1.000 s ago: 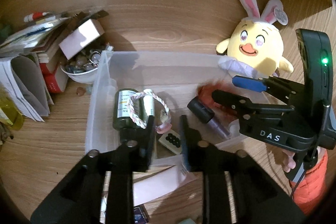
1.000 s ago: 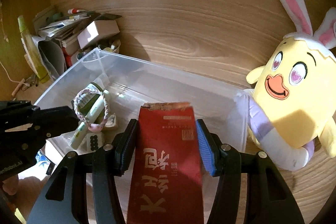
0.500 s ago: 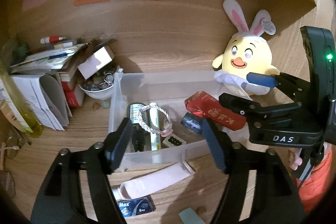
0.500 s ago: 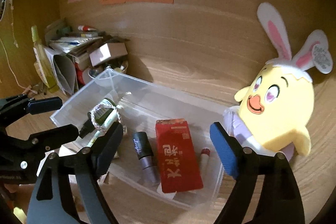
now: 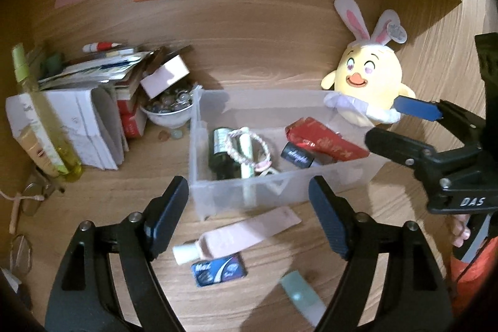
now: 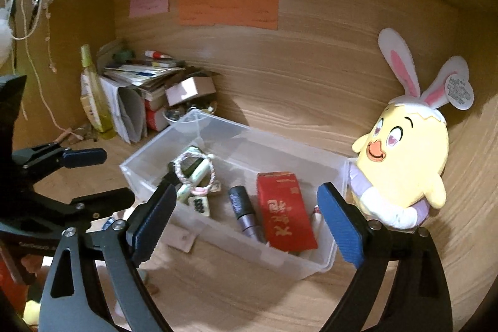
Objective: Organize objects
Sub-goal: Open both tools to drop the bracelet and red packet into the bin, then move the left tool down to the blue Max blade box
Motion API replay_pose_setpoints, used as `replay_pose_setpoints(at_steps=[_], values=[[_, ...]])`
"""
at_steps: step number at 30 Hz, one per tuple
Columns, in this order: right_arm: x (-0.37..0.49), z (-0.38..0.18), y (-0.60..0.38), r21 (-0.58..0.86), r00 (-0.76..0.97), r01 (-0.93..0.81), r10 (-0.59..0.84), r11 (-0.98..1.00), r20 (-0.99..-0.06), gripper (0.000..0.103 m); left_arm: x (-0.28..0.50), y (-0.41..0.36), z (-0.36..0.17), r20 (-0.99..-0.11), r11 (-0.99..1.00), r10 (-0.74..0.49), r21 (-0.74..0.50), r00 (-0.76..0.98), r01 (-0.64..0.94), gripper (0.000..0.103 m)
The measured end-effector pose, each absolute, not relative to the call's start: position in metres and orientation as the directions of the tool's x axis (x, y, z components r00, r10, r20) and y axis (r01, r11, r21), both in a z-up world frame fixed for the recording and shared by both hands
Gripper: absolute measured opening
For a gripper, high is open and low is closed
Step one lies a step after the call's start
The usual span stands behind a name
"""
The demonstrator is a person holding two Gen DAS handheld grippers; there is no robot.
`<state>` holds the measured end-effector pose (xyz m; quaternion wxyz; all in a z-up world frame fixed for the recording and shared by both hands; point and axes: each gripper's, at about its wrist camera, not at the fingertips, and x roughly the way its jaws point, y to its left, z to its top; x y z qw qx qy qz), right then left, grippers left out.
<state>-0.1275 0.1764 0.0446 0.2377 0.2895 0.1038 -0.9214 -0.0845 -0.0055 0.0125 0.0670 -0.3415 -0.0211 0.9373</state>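
Both the left gripper (image 5: 249, 201) and right gripper (image 6: 244, 217), jaws just opened and empty, stand clear of the clear bin (image 5: 199, 176); next, in my judgement, the pink tube (image 5: 236, 235).

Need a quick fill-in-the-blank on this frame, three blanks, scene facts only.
1. The red packet lies inside the clear plastic ____.
2. The yellow chick plush wears pink-lined ____ ears.
3. The pink tube lies on the wooden desk, ____ the bin.

Missing words: bin; rabbit; outside
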Motion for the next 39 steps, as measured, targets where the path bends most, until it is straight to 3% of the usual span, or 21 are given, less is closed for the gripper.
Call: replay_pose_setpoints(at_steps=[3, 25, 28, 30, 32, 34, 39], values=[[-0.118, 0.042, 0.175, -0.047, -0.712, 0.509, -0.39, -0.859, -0.584, 0.094, -0.076, -0.015, 0.01, -0.639, -0.991, 0.131, -0.098, -0.758, -0.088, 0.093], [-0.088, -0.032, 0.177, 0.024, -0.597, 0.511, -0.374, -0.859, -0.71, 0.094, -0.051, -0.053, -0.068, -0.807, -0.988, 0.107, -0.152, -0.581, 0.028, 0.093], [-0.085, -0.044, 0.176, 0.036, -0.569, 0.516, -0.374, -0.856, -0.732, 0.081, -0.052, -0.049, -0.071, -0.812, -0.989, 0.111, -0.147, -0.573, 0.017, 0.093], [-0.083, -0.05, 0.174, 0.059, -0.535, 0.535, -0.391, -0.843, -0.749, 0.065, -0.053, -0.047, -0.071, -0.813, -0.989, 0.116, -0.149, -0.57, 0.012, 0.093], [-0.081, -0.056, 0.171, 0.082, -0.498, 0.554, -0.409, -0.828, -0.765, 0.056, -0.055, -0.044, -0.071, -0.812, -0.988, 0.124, -0.153, -0.57, 0.004, 0.093], [-0.077, -0.061, 0.169, 0.083, -0.48, 0.57, -0.414, -0.817, -0.773, 0.052, -0.057, -0.041, -0.071, -0.813, -0.988, 0.131, -0.153, -0.568, -0.009, 0.084], [-0.068, -0.064, 0.162, 0.08, -0.452, 0.61, -0.429, -0.789, -0.782, 0.046, -0.063, -0.034, -0.071, -0.816, -0.992, 0.12, -0.124, -0.565, -0.033, 0.077]])
